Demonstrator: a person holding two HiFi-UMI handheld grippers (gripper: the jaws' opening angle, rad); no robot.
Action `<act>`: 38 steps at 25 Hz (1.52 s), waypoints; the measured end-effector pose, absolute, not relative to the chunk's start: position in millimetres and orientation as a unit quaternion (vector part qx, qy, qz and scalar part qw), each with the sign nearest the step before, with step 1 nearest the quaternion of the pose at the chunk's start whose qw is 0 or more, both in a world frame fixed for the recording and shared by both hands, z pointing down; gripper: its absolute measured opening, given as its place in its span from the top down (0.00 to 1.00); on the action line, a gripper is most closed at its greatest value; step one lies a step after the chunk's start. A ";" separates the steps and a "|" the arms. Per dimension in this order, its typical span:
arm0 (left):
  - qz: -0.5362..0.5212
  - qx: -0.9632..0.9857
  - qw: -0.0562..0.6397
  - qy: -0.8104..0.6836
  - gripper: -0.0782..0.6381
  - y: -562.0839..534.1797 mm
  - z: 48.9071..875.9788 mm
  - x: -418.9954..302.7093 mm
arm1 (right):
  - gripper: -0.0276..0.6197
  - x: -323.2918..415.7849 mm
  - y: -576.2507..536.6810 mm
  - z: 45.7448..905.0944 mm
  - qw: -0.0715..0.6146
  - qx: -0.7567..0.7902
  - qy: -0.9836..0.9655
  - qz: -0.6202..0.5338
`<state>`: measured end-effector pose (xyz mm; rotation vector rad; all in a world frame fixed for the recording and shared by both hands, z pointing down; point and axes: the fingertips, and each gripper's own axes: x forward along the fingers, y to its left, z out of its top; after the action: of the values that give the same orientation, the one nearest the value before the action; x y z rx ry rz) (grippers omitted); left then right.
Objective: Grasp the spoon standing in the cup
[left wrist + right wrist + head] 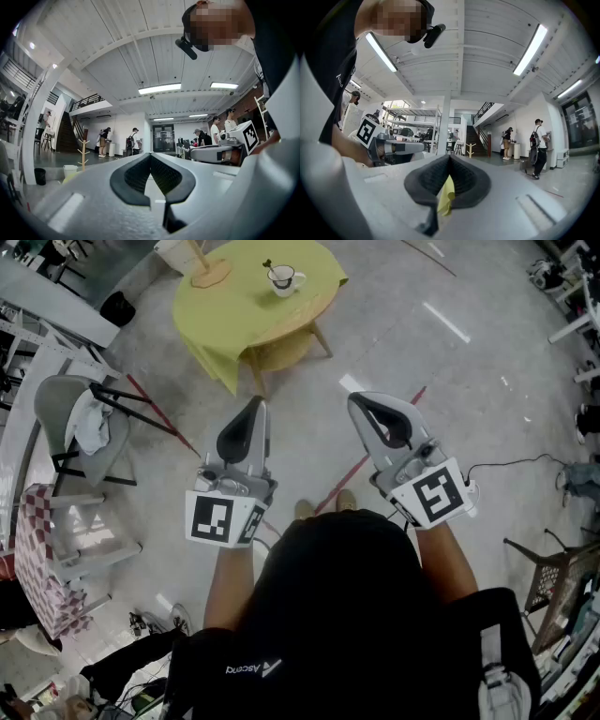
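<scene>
A white cup (284, 280) with a dark spoon (269, 267) standing in it sits on a round table with a yellow-green cloth (225, 310), far ahead at the top of the head view. My left gripper (256, 405) and right gripper (355, 400) are held side by side over the floor, well short of the table, pointing towards it. Both are shut with nothing between the jaws. In the left gripper view my left gripper (150, 156) has its pads together; the cup is hidden there. In the right gripper view my right gripper (450, 157) is closed too, with a sliver of yellow showing through the slit below the pads.
A wooden stand (208, 274) rests on the table's left side. A grey chair (77, 427) with a white cloth and a checkered cover (37, 559) stand at the left. Red tape lines (367, 458) cross the floor. A wire chair (553, 579) is at the right. Several people stand far off.
</scene>
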<state>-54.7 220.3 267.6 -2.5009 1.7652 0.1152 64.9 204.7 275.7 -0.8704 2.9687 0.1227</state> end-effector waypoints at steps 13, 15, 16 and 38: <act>0.030 -0.809 0.032 0.586 0.88 198.1 269.1 -31.0 | 0.95 87.5 192.2 275.6 0.030 -0.259 0.965 0.041; 0.027 -0.807 0.035 0.589 0.88 188.9 268.4 -23.5 | 0.95 96.7 185.3 276.9 0.031 -0.253 0.966 0.040; 0.026 -0.806 0.038 0.591 0.88 184.2 268.0 -20.0 | 0.95 101.2 181.3 277.5 0.032 -0.251 0.967 0.039; 0.024 -0.797 0.045 0.602 0.88 -16.2 297.0 -86.4 | 0.95 58.2 -1.5 292.7 0.016 -0.261 0.964 0.056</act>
<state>-86.4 -16.2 297.0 -2.4354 1.8382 0.0744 58.2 -1.5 292.7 -0.8123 2.9966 0.1735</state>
